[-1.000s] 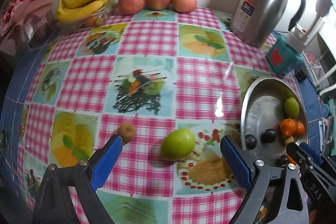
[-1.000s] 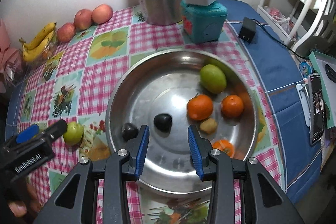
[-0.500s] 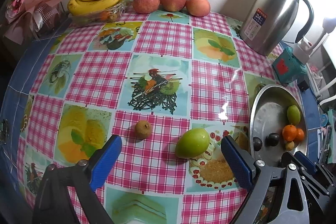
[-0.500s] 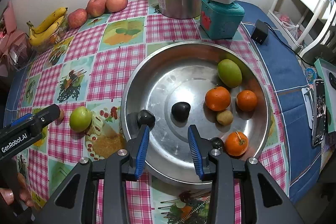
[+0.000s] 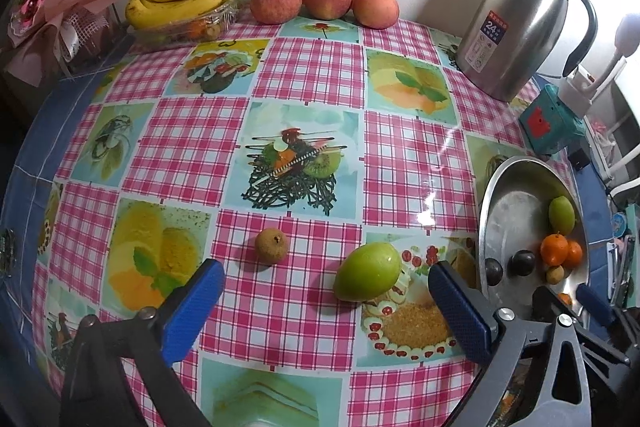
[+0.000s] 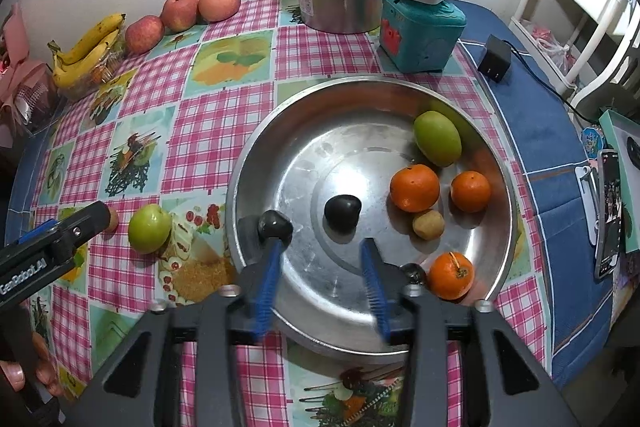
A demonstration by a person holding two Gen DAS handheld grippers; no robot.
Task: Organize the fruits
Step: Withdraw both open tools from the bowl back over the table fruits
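Our left gripper [image 5: 324, 303] hangs spread wide and opening, nothing between its jaws; the smooth green oval fruit [image 5: 367, 271] and small round brown fruit [image 5: 271, 245] lie just ahead on the pink checked tablecloth [image 5: 308, 75]. Our right gripper [image 6: 320, 259] is opening, empty, over the round steel basin [image 6: 256, 155].

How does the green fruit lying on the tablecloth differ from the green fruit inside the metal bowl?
The green fruit on the checked tablecloth lies outside the round metal bowl, alone near a small brown fruit; the green fruit in the bowl rests against the far inner wall beside the oranges. In the right wrist view the bowl one looks more elongated. Both are smooth, glossy and green.
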